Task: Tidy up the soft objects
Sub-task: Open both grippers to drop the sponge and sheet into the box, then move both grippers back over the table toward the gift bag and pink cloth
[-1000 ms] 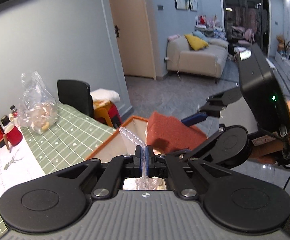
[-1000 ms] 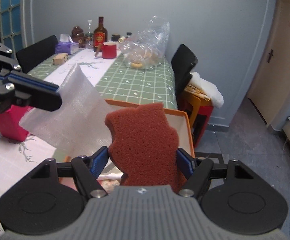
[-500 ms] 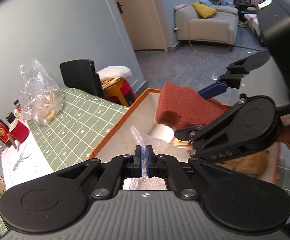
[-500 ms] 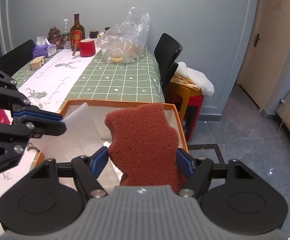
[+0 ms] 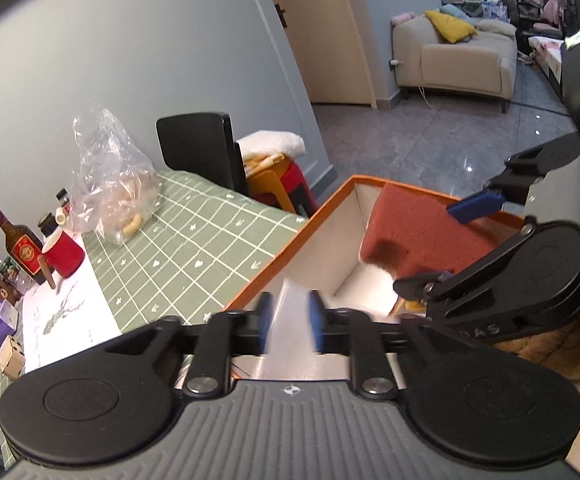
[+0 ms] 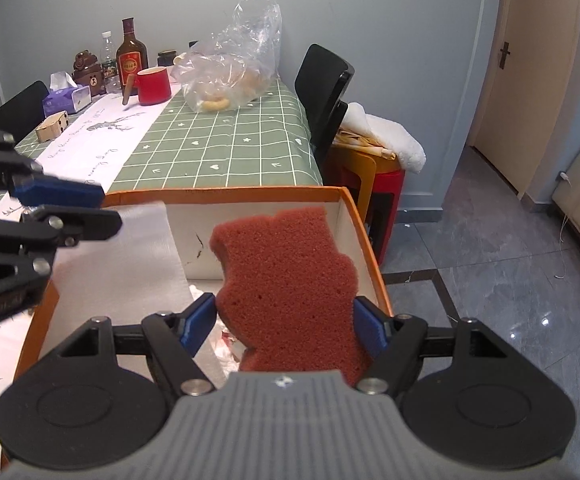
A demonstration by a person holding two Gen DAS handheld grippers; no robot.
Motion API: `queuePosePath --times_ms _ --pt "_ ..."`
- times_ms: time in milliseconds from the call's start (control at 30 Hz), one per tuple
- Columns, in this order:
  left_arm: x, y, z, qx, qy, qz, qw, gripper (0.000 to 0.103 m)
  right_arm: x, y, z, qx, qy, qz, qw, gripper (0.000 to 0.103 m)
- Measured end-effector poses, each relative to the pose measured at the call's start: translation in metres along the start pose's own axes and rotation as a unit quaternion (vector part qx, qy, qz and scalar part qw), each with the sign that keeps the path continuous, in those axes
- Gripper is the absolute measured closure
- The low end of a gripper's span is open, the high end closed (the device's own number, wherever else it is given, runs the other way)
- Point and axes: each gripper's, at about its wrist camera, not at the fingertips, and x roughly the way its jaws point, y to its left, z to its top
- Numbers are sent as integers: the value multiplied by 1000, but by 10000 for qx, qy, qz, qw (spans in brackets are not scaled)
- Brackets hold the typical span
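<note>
My right gripper (image 6: 286, 320) is shut on a red-brown sponge (image 6: 290, 280) and holds it upright over the orange-rimmed box (image 6: 226, 192). The sponge also shows in the left wrist view (image 5: 418, 232), inside the box (image 5: 322, 208). My left gripper (image 5: 290, 320) has its jaws parted over the box's near left side. A white bubble-wrap sheet (image 5: 290, 320) lies loose between the jaws and drapes over the box's left wall (image 6: 130, 264). A brown plush (image 5: 550, 344) lies in the box under the right gripper.
The box stands at the end of a green checked table (image 6: 226, 140). Further back are a clear plastic bag (image 6: 234, 72), a red mug (image 6: 152, 86), a bottle (image 6: 130, 56) and a tissue pack (image 6: 66, 98). A black chair (image 6: 326, 96) and red stool (image 6: 378, 188) stand beside the table.
My left gripper has opened and let go of the bubble wrap, which has dropped into the box. Both grippers have lowered toward the box. The right gripper still holds the sponge.
</note>
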Motion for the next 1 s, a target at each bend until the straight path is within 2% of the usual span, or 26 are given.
queuePosePath --times_ms 167,333,633,1000 --pt "-6 1 3 -62 -107 65 9999 52 -2 4 1 -53 -40 -34 10000 28" --pt "-15 11 3 -241 -134 17 9996 51 -7 4 2 -39 -113 -64 9999 21" --pt "-30 39 -7 -479 -101 203 9986 47 -21 11 3 -47 -206 -18 9998 21" --pt "-53 84 -42 -893 10 405 9952 46 -39 42 11 -255 -438 128 9986 21"
